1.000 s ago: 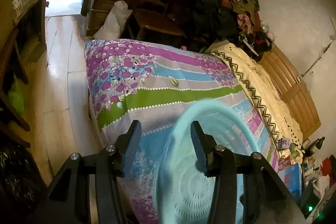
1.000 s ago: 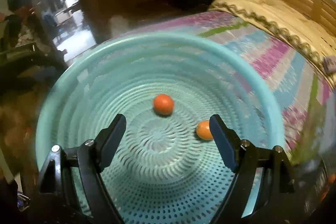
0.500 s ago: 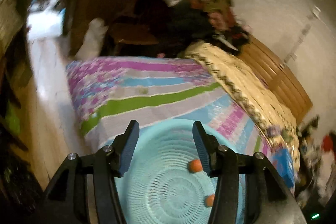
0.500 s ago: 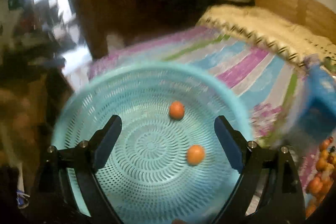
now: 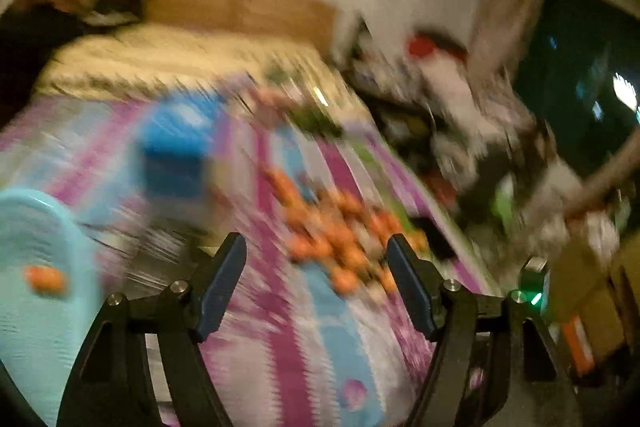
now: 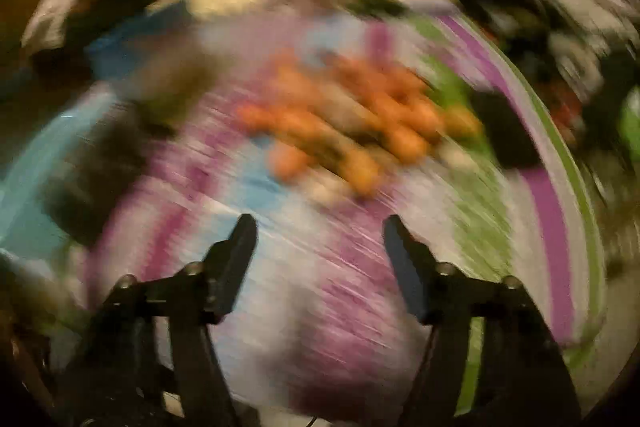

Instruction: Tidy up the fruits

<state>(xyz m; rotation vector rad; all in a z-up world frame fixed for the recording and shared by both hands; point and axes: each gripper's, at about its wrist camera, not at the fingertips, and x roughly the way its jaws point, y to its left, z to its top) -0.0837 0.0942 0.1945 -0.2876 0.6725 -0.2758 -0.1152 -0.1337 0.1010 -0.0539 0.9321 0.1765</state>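
We have swung both grippers off the turquoise basket (image 5: 36, 267), now at the left edge holding one orange fruit (image 5: 44, 278). The left gripper (image 5: 316, 279) is opening, the right gripper (image 6: 320, 251) closing, both empty, toward the orange fruit pile (image 6: 352, 119) mid-bedspread (image 6: 320, 307).

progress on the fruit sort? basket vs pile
Early. Done: one orange fruit shows in the teal basket. In hand: nothing; left claw opening, right claw closing, both empty. Left: the blurred orange pile on the striped bedspread.
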